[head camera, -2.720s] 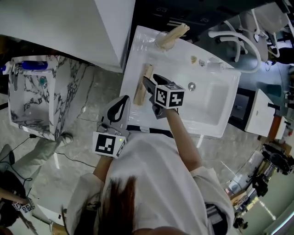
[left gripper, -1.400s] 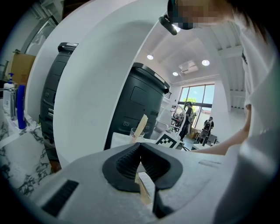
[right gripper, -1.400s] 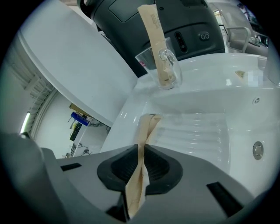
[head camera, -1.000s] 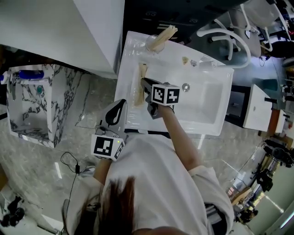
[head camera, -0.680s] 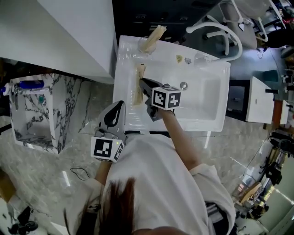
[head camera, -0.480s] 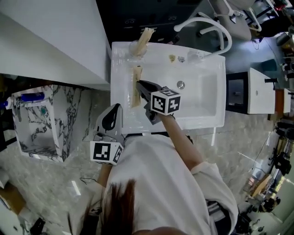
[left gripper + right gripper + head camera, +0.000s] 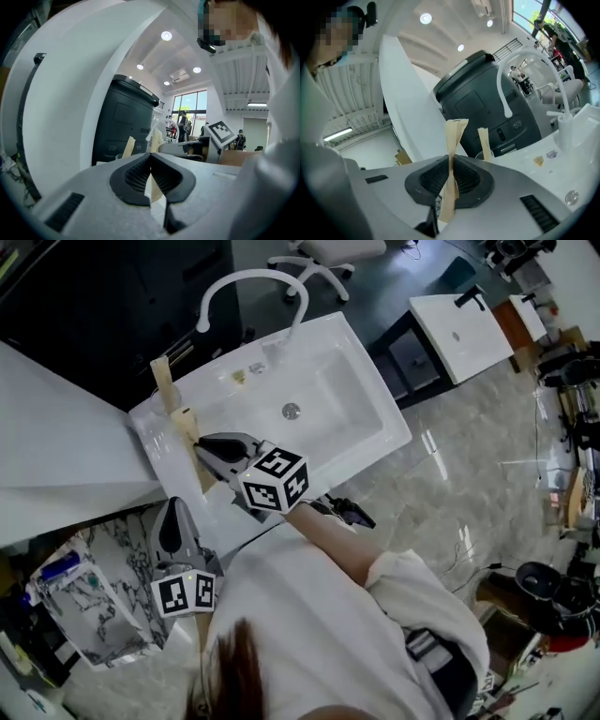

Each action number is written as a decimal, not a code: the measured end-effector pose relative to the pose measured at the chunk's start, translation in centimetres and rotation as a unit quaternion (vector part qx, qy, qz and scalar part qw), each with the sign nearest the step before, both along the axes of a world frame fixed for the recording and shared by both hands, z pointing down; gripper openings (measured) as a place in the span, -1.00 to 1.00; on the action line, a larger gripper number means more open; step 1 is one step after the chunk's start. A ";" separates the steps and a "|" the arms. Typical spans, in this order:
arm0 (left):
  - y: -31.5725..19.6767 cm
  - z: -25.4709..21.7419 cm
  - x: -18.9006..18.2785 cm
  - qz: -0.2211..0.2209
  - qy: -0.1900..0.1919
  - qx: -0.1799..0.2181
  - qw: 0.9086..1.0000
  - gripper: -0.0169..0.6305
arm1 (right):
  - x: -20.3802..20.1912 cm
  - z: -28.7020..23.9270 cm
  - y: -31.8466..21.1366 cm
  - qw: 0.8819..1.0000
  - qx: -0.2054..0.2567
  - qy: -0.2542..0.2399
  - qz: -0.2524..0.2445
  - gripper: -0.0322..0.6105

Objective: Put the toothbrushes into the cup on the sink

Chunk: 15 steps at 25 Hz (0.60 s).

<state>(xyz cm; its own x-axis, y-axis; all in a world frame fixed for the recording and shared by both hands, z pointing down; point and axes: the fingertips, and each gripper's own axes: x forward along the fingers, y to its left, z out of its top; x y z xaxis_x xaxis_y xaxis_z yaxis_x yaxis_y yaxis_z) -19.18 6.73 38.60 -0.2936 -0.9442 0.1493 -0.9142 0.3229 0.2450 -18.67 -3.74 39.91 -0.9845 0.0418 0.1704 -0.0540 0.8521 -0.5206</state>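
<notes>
My right gripper point(image 7: 201, 445) is shut on a paper-wrapped toothbrush point(image 7: 186, 424) and holds it above the left ledge of the white sink point(image 7: 349, 424). In the right gripper view the wrapper point(image 7: 452, 140) stands upright between the closed pads. Behind it a second wrapped toothbrush point(image 7: 483, 142) stands in the clear cup point(image 7: 479, 154) at the sink's back left corner point(image 7: 161, 379). My left gripper point(image 7: 172, 509) hangs lower, off the sink's front left, shut with nothing in it point(image 7: 150, 164).
A white arched faucet point(image 7: 248, 282) rises at the back of the sink, with the drain point(image 7: 292, 411) in the basin. A white wall panel point(image 7: 56, 446) borders the sink's left side. A marble-patterned cabinet point(image 7: 94, 615) stands below left.
My right gripper has lifted the wrapped toothbrush off the sink's left ledge, where it lay before. The left gripper has risen a little. The head view has swung round.
</notes>
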 end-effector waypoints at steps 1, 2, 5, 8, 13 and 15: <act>-0.4 -0.3 0.3 0.004 -0.003 0.002 1.000 -0.90 | 0.5 -1.0 -0.2 1.000 0.006 -0.013 0.006 -0.80; -0.8 -0.6 0.6 0.009 -0.007 0.005 1.000 -0.90 | 0.9 -1.9 -0.4 1.000 0.014 -0.025 0.012 -0.80; -1.9 -1.7 1.6 0.017 -0.017 0.016 1.000 -0.90 | 2.4 -4.3 -1.0 0.997 0.043 -0.053 0.026 -0.80; -2.9 -2.8 2.4 0.014 -0.025 0.022 0.999 -0.90 | 3.8 -6.9 -1.9 0.994 0.066 -0.083 0.036 -0.80; -4.4 -5.2 3.9 -0.011 -0.036 0.037 0.999 -0.90 | 6.7 -12.1 -3.9 0.983 0.117 -0.129 0.052 -0.80; -4.5 -5.9 4.7 -0.017 -0.043 0.043 0.998 -0.90 | 8.1 -13.8 -3.9 0.977 0.142 -0.146 0.056 -0.80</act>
